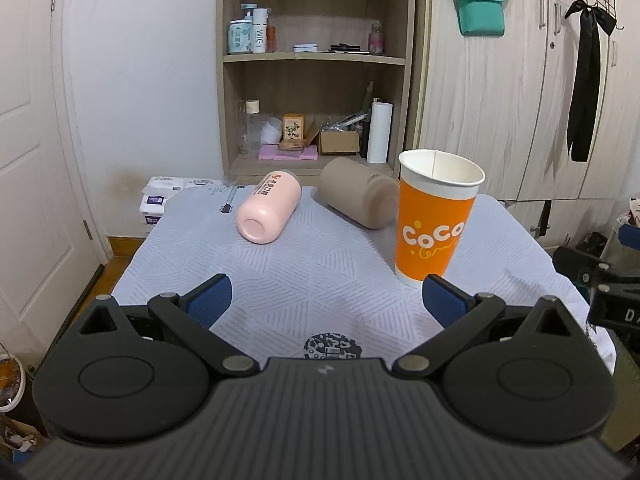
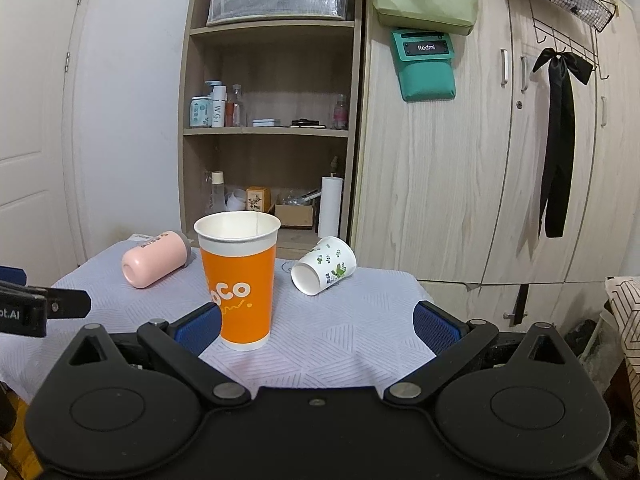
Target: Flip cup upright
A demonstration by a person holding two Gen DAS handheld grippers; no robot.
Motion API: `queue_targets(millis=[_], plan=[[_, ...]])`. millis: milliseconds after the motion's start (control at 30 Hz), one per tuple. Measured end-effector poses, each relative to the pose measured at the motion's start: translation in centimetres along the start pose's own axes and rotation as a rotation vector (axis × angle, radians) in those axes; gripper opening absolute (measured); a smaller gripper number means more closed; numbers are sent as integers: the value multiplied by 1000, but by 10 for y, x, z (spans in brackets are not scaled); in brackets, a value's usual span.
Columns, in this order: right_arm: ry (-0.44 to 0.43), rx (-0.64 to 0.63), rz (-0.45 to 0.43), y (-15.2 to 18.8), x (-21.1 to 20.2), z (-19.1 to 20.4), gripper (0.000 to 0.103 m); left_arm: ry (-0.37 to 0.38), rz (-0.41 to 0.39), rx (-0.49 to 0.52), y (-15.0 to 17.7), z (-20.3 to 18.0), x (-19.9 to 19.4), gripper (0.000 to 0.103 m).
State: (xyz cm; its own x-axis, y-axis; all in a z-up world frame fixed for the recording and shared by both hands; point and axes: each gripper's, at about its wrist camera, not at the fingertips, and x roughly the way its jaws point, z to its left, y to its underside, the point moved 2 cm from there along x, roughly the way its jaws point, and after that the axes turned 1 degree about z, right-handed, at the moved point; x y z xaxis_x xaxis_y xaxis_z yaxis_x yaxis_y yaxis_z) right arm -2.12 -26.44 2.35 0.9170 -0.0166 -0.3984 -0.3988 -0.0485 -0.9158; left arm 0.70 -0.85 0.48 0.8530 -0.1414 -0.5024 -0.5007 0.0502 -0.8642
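Observation:
An orange paper cup stands upright on the table, mouth up; it also shows in the right wrist view. A pink cup lies on its side, base toward me, also in the right wrist view. A beige cup lies on its side behind the orange one. A small white cup with green leaves lies on its side, mouth toward me. My left gripper is open and empty, short of the cups. My right gripper is open and empty, its left finger beside the orange cup.
The table wears a pale patterned cloth. A wooden shelf unit with bottles and boxes stands behind it, a wardrobe to the right and a white door to the left. Tissue packs lie at the table's far left corner.

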Motion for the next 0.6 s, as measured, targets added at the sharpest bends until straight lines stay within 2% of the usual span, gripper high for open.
queue_targets(millis=[433,600], plan=[[6,-3,6,1,-1,1,103,-26,-2,18,0,-1,2,103],[4,-8,7,0,-1,3,103,-31,-29,5,0,0,1,103]])
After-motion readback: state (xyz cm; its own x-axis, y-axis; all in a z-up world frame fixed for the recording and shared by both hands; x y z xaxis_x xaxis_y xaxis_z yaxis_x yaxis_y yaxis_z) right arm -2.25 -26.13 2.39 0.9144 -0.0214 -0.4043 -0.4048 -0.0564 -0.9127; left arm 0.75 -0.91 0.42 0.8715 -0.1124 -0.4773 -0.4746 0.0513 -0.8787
